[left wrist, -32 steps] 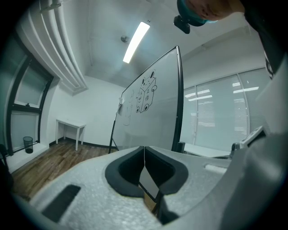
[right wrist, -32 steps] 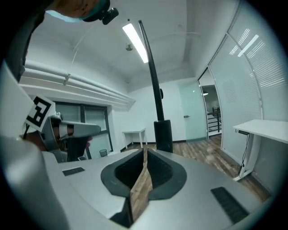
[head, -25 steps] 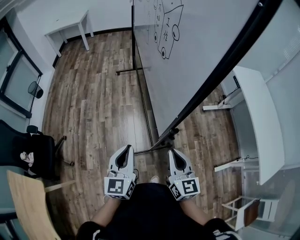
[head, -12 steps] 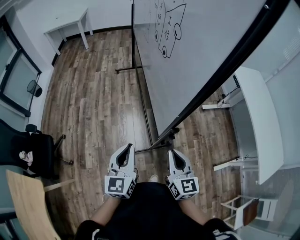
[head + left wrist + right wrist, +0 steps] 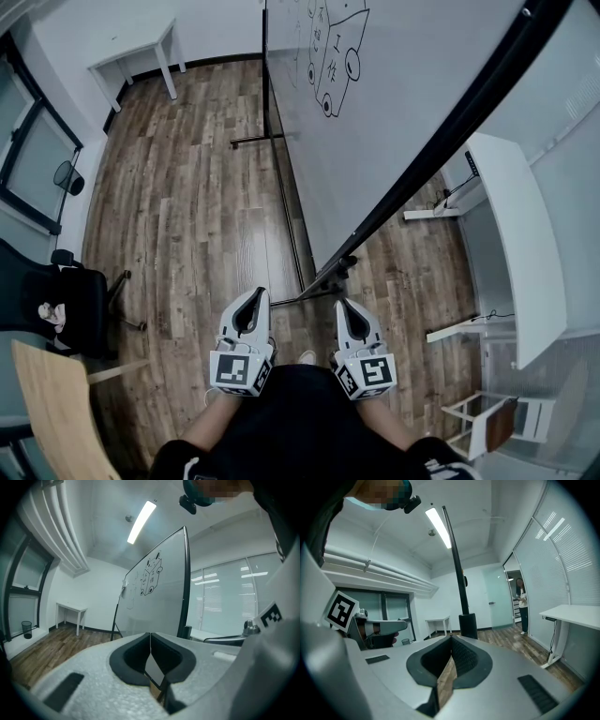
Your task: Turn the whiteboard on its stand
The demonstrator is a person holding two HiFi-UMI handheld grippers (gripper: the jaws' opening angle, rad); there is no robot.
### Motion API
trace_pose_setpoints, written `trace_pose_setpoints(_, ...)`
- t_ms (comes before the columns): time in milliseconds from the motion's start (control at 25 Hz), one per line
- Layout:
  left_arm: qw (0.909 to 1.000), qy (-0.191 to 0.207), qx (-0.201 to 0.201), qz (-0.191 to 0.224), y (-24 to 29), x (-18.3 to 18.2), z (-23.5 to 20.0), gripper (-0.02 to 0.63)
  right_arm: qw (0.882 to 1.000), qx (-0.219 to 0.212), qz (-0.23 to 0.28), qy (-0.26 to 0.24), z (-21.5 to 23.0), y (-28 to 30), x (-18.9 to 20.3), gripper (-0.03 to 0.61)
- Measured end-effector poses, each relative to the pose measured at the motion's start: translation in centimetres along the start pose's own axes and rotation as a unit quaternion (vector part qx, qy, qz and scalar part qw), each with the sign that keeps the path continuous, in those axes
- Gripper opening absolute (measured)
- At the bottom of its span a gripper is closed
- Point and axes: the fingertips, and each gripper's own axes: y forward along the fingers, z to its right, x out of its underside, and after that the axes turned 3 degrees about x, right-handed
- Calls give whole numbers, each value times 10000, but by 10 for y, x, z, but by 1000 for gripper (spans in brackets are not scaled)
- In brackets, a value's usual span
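Observation:
The whiteboard fills the upper right of the head view. It is tilted on its black stand and has a small black drawing near its far end. Both grippers are held low in front of the person's body, short of the stand's near foot. My left gripper is shut with nothing in it, and so is my right gripper. The left gripper view shows the board's face ahead beyond the closed tips. The right gripper view shows the board's black edge standing upright beyond the closed tips.
A white table stands at the far wall, with a waste bin by the window. A black office chair and a wooden chair back are at the left. A white desk runs along the right. A person stands by the far door.

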Motion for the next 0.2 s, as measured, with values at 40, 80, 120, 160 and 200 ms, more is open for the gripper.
trace_pose_setpoints(40, 10000, -11, -3, 4, 1, 0, 0, 18, 10000, -2, 3, -5, 0, 0, 0, 12)
trace_pose_setpoints(80, 10000, -29, -9, 10, 1, 0, 1, 18, 10000, -2, 4, -12, 1, 0, 0, 12)
trace_pose_setpoints(120, 10000, -40, -8, 14, 2, 0, 1, 18, 10000, -1, 3, -17, 1, 0, 1, 12)
trace_pose_setpoints(160, 10000, -45, -3, 15, 2, 1, 2, 18, 10000, 0, -1, -20, 2, 0, 1, 12)
trace_pose_setpoints(200, 10000, -50, 2, 17, 3, 1, 3, 18, 10000, 2, -6, -24, 2, 0, 2, 12)
